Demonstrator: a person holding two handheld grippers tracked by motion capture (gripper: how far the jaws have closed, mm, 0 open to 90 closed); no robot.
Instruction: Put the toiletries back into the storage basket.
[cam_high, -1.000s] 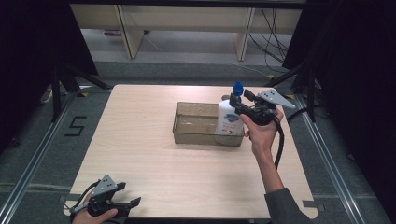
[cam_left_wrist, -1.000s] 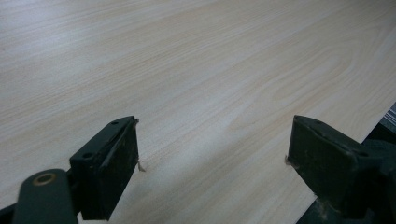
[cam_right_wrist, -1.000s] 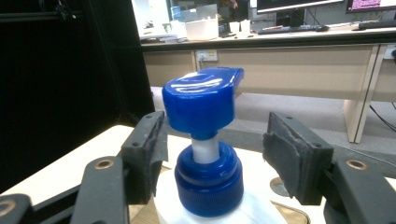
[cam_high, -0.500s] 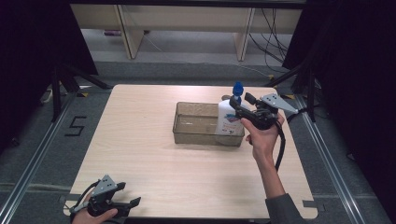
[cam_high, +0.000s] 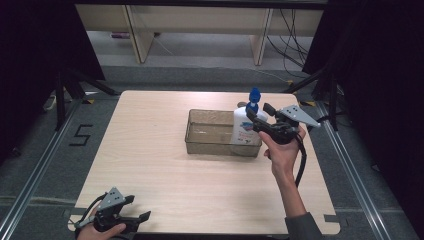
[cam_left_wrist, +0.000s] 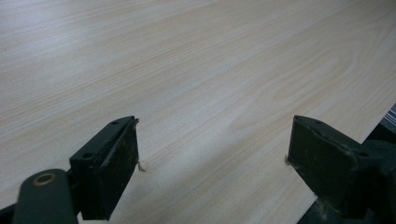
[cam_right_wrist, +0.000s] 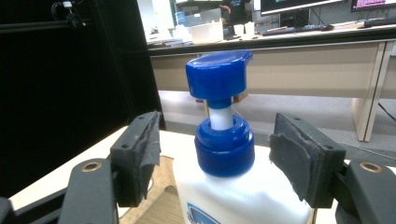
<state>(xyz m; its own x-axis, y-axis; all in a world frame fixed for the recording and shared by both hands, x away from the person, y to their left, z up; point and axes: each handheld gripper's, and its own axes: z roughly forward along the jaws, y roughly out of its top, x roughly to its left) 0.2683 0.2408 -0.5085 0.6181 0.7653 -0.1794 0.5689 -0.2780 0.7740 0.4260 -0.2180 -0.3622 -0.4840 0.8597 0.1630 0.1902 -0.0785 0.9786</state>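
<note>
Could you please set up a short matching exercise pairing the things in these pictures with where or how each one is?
Things:
1. pump bottle
2. clear bin
3. left claw
4. right claw

Descriptions:
A. open, at the table's near-left corner
B. white, with a blue pump head
C. open, either side of the bottle's blue collar
D. see-through, holding the bottle

Pairs: 1-B, 2-D, 3-A, 4-C

The pump bottle (cam_right_wrist: 233, 154) is cut off by the bottom edge of the right gripper view; its label shows as a blue sliver, unreadable. In the high view its base sits behind the wall of the clear bin (cam_high: 220, 131), and the label print is too small to read. The left hand (cam_high: 97, 231) is cut by the bottom edge there.
</note>
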